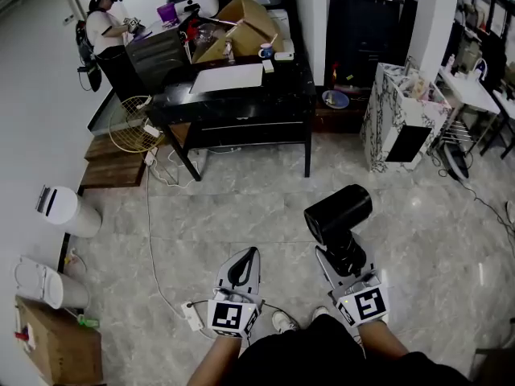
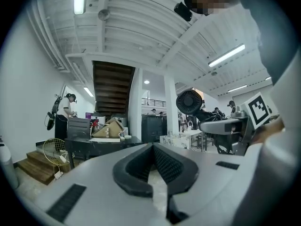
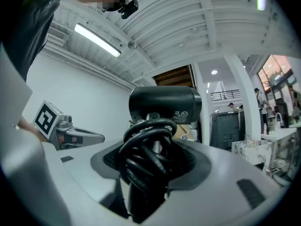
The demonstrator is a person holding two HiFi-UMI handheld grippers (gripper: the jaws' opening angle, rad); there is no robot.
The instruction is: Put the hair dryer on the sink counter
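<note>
The right gripper (image 1: 344, 257) clamps wide around the black hair dryer (image 1: 338, 211) at its cord-wrapped handle; at its 9 o'clock, the left gripper (image 1: 248, 256) is closed, holding nothing

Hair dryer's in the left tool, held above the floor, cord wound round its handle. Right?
No: the hair dryer is in the right tool, not the left. The right gripper view shows its jaws closed on the dryer where the cord is wound. The left tool is shut and empty. The rest stands: it is held above the floor.
</note>
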